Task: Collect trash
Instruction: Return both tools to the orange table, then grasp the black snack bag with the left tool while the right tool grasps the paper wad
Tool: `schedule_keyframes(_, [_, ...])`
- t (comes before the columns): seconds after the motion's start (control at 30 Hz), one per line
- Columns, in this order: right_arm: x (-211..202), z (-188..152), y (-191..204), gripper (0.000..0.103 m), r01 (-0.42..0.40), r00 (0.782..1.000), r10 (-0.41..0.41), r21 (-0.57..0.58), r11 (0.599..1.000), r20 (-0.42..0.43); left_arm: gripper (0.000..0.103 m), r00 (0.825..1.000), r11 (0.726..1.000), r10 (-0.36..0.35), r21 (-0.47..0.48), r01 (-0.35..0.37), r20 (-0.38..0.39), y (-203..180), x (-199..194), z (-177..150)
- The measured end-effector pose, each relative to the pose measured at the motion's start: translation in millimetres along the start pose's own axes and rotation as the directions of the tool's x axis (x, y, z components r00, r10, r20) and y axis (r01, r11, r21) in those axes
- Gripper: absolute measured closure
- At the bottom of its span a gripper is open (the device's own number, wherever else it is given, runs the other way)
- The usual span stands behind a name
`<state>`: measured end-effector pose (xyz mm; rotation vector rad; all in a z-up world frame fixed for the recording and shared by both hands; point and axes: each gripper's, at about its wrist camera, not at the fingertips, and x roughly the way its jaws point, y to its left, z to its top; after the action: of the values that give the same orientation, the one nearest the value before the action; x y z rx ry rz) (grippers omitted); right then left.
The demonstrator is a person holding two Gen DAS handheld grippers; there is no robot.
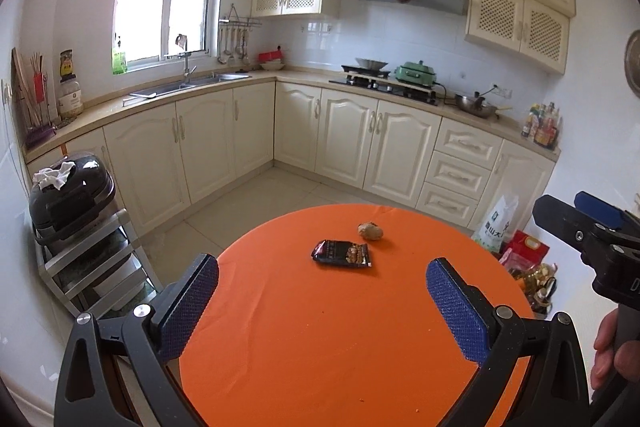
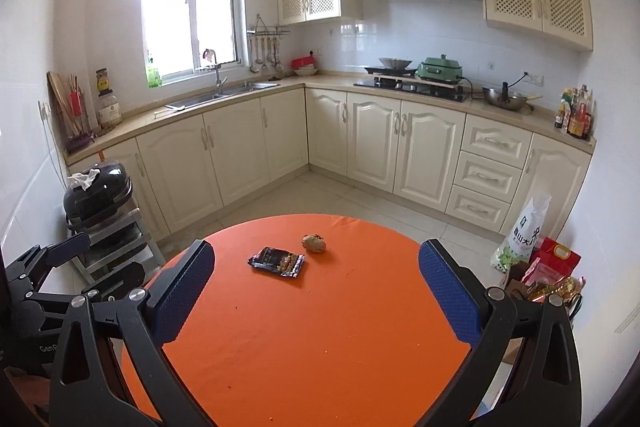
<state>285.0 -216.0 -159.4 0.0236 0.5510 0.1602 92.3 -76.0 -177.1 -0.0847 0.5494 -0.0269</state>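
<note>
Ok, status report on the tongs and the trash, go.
Left tongs open, empty, above the orange table. Right tongs open, empty. Dark wrapper and brown lump lie untouched, apart, mid-table. Nothing in the way.

At the lower left of the right wrist view, the left gripper [image 2: 68, 263] is showing the letters "GenR"; other print stays unreadable.

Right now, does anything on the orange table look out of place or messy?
Yes. A dark snack wrapper lies flat near the middle of the orange table, with a brownish crumpled lump just beyond it, apart from it. Small crumbs speckle the cloth. Nothing looks spilled or broken.
</note>
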Motion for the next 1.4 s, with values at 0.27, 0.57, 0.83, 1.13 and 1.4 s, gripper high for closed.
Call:
schedule_keyframes(0.27, [96,-9,-15,0.0,-0.049,0.988,0.051,0.014,0.999,-0.145,0.001,0.99,1.0,0.005,0.011,-0.003,-0.138,-19,103,46])
schedule_keyframes(0.57, [202,-24,-47,0.0,-0.064,0.954,0.076,0.048,0.997,-0.29,0.001,0.957,1.0,0.006,0.012,-0.003,-0.291,-38,264,128])
schedule_keyframes(0.83, [276,-34,-63,0.0,-0.089,0.924,0.107,0.064,0.994,-0.367,0.001,0.934,0.999,0.031,0.03,-0.021,-0.357,-59,387,165])
schedule_keyframes(1.13, [319,-37,-60,0.0,-0.117,0.901,0.129,0.056,0.992,-0.415,0.001,0.917,0.997,0.027,0.077,0.004,-0.398,-75,474,175])
schedule_keyframes(1.4, [340,-44,-43,0.009,-0.146,0.886,0.147,0.038,0.989,-0.44,0.03,0.931,0.997,0.006,0.073,0.023,-0.366,-62,514,202])
